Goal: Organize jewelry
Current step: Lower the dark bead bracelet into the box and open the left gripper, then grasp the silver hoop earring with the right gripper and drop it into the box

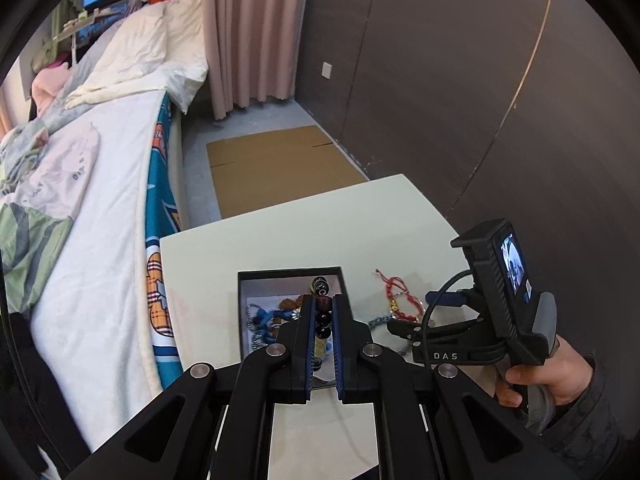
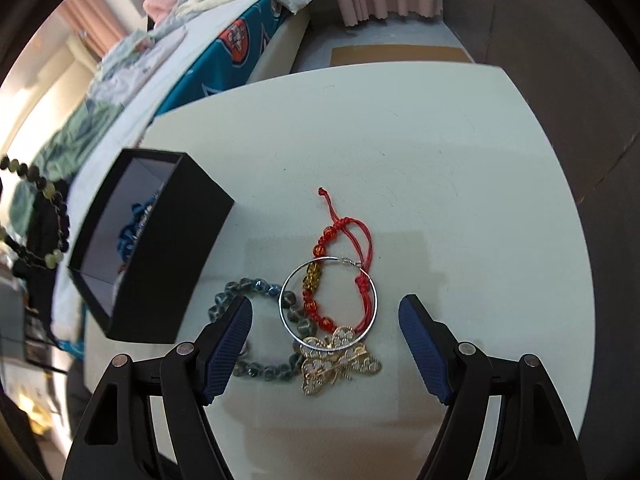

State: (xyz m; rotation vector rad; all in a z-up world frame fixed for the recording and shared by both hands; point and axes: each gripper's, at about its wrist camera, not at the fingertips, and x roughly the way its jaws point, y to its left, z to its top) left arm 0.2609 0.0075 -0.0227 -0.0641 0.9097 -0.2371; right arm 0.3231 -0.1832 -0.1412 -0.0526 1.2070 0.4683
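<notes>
The left hand-held gripper (image 1: 323,304) is clamped on a dark beaded bracelet (image 1: 322,322) above the open black box (image 2: 160,240). Right of it, the right hand-held gripper (image 2: 325,342) hangs spread apart over a red cord bracelet (image 2: 340,276) on the tabletop (image 2: 440,160).

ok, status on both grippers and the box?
Left gripper shut on dark beaded bracelet, above open black box. Right gripper open over red cord bracelet, silver hoop, gold butterfly brooch. Nothing blocking.

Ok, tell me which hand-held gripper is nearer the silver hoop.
Right. The right hand-held gripper is open directly over the silver hoop; the left hand-held gripper is over the black box, holding a beaded bracelet.
</notes>
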